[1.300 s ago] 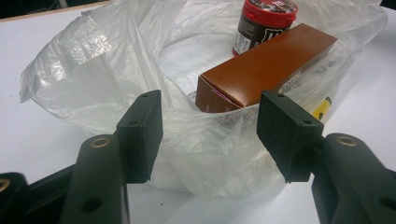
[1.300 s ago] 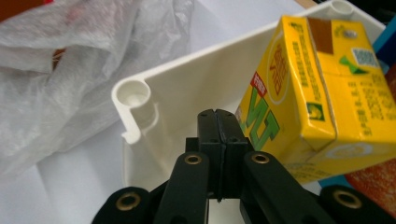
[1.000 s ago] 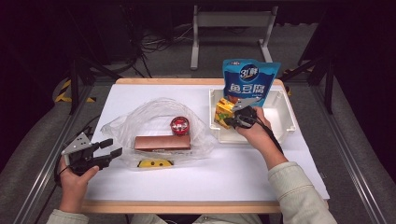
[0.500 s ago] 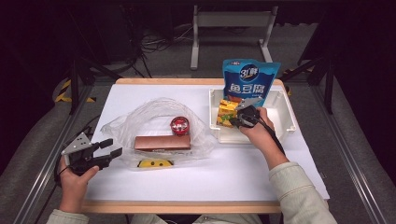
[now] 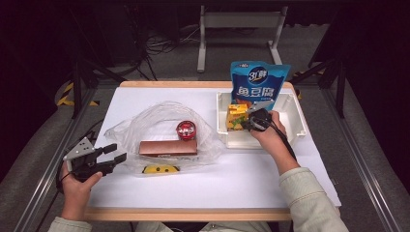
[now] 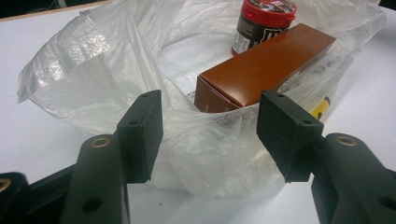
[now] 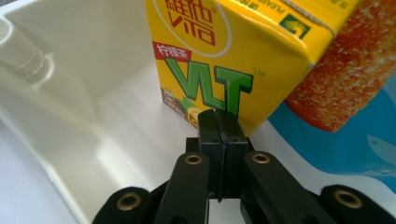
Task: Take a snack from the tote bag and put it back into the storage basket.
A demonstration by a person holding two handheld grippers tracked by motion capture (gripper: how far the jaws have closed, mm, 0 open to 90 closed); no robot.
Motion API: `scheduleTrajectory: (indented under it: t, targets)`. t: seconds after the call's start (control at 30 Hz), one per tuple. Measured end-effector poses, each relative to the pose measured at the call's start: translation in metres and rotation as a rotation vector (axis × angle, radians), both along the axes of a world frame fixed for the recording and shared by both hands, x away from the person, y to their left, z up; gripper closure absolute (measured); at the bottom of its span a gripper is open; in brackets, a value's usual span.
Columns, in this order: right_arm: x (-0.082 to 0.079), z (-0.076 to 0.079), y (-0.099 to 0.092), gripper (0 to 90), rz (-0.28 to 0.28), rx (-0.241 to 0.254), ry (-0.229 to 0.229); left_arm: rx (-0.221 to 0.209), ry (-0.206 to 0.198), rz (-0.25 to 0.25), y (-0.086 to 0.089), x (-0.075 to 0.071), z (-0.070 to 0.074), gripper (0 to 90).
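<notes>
The things are carried by a white counter (image 5: 159, 191) with a light wooden edge. A crumpled clear plastic bag (image 5: 130, 128) is spread on its left half. A white plastic bin (image 5: 295, 116) is placed on the right half, near the far edge. A small yellow packet (image 5: 161, 169) is seen just at the near side of the bag; whether it is under the plastic cannot be told.

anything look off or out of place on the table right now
Nothing is spilled or broken. The oddest thing is the blue snack pouch, which stands propped out over the far rim of the white bin rather than lying inside. The yellow drink carton leans in the bin, and the clear plastic bag lies crumpled open.
</notes>
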State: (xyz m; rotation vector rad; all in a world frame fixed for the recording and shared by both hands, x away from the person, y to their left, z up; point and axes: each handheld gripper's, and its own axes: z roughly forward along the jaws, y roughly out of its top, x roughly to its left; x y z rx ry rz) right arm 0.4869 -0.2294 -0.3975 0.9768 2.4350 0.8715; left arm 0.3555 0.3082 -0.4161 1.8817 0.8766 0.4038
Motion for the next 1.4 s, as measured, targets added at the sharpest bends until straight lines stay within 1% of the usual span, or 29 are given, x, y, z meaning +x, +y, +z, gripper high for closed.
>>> scheduleTrajectory:
  t: [0.1,0.13,0.27,0.33,0.4,0.47,0.63,0.8,0.87,1.0,1.1,1.17,1.27,1.4]
  targets:
    - [-0.002,0.004,-0.004,90.0,-0.009,0.015,-0.008,0.001,0.0,0.0,0.0,0.0,0.0,41.7]
    - [-0.003,0.005,-0.007,90.0,-0.023,0.019,-0.008,0.001,-0.001,-0.001,0.0,0.0,0.0,41.7]
    - [-0.003,0.007,-0.014,90.0,-0.072,0.007,-0.005,0.0,-0.002,-0.001,0.0,0.0,0.0,41.7]
    - [-0.003,0.007,-0.016,90.0,-0.099,-0.009,-0.005,0.001,0.0,0.0,0.0,0.0,0.0,41.7]
    - [-0.002,0.006,-0.018,90.0,-0.133,-0.016,-0.008,0.002,0.0,-0.002,-0.001,0.0,0.0,41.7]
    - [0.0,0.006,-0.019,90.0,-0.158,-0.007,-0.014,0.002,0.0,-0.002,-0.001,0.0,0.0,41.7]
    - [0.004,0.004,-0.016,90.0,-0.195,0.015,-0.036,0.0,0.0,0.0,0.0,0.0,0.0,41.7]
    - [0.008,0.0,-0.013,90.0,-0.194,0.046,-0.03,0.001,0.0,0.0,0.0,0.0,0.0,41.7]
    - [0.009,-0.001,-0.012,90.0,-0.198,0.044,-0.034,0.0,-0.001,0.0,0.0,0.0,0.0,41.7]
    - [0.011,-0.003,-0.01,90.0,-0.196,0.061,-0.029,0.002,0.0,0.0,0.0,0.0,0.0,41.6]
    - [0.011,-0.004,-0.008,90.0,-0.191,0.061,-0.031,0.001,0.0,-0.001,-0.001,0.001,0.0,41.7]
    - [0.012,-0.005,-0.004,90.0,-0.185,0.069,-0.028,0.0,0.0,-0.001,-0.001,0.001,0.0,41.7]
    - [0.015,-0.005,0.002,90.0,-0.17,0.06,-0.036,0.001,0.0,0.0,0.0,0.0,0.0,41.7]
    - [0.016,-0.005,0.009,90.0,-0.159,0.053,-0.034,-0.001,-0.001,0.001,0.0,0.0,0.0,41.7]
